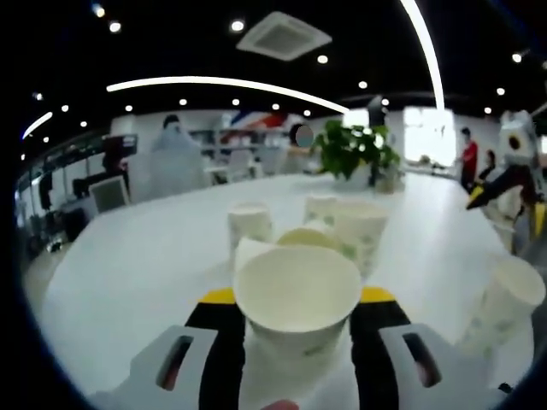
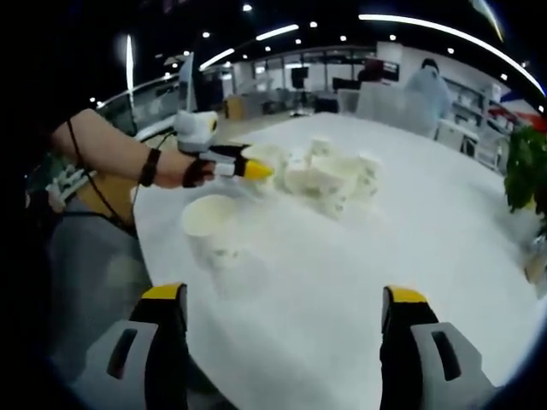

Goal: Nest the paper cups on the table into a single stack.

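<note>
My left gripper (image 1: 297,325) is clamped on a paper cup (image 1: 297,299), mouth up, held above the white table (image 1: 128,265). Cup cluster (image 1: 329,226) sits just beyond it. My right gripper (image 2: 282,312) is wide apart, holding nothing. A lone cup (image 2: 212,224) stands ahead-left near the table edge; bare tabletop lies between the jaws.

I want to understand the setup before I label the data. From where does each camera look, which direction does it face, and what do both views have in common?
Left gripper view: rides on the left gripper, facing across the white table at the cup cluster; its jaws grip a paper cup.
Right gripper view: rides on the right gripper, jaws apart, facing the table from another side; the person's forearm shows.
Shared: cup cluster, lone cup, potted plant, left gripper.
</note>
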`<state>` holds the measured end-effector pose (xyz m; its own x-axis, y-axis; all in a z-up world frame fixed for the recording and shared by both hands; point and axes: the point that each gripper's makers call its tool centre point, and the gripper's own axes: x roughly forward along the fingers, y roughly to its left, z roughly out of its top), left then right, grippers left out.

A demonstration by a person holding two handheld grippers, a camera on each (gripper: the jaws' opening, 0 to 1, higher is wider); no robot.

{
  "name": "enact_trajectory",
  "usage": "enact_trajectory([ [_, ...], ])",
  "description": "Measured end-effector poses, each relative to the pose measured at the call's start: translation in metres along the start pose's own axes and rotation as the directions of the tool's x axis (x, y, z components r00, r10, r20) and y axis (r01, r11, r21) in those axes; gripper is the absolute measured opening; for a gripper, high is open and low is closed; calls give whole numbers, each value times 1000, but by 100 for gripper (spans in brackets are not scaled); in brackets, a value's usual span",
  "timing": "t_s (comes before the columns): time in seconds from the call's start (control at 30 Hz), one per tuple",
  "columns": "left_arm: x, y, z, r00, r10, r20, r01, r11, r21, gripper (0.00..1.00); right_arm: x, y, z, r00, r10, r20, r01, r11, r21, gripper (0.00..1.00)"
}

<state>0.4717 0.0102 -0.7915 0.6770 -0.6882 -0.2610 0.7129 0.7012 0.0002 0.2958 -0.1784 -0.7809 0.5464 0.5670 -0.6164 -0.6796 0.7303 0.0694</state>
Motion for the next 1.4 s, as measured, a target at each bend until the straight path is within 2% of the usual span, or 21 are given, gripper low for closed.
enact_trajectory([
  [0.3,-11,-6,11,1000,-9,13,9,1000,-7,45,1,1,6,1000,2,15,-2,1000,-6,92],
  [0.6,-30,-16,37,999,-19,30,18,1000,4,45,-1,1,13,999,-11,41,11,1000,0,93],
  [0.9,-45,-18,59,999,-18,48,18,1000,5,44,-7,-7,22,996,-44,81,43,999,20,93],
  [1.17,-57,-33,80,996,-64,58,62,998,25,43,-13,-18,28,989,-89,119,83,995,55,92],
  [1.27,-61,-40,91,994,-85,74,82,996,39,43,-14,-18,28,987,-92,129,84,994,70,92],
  [1.4,-64,-47,100,992,-106,67,102,993,59,42,-16,-18,29,986,-99,137,90,994,68,91],
])
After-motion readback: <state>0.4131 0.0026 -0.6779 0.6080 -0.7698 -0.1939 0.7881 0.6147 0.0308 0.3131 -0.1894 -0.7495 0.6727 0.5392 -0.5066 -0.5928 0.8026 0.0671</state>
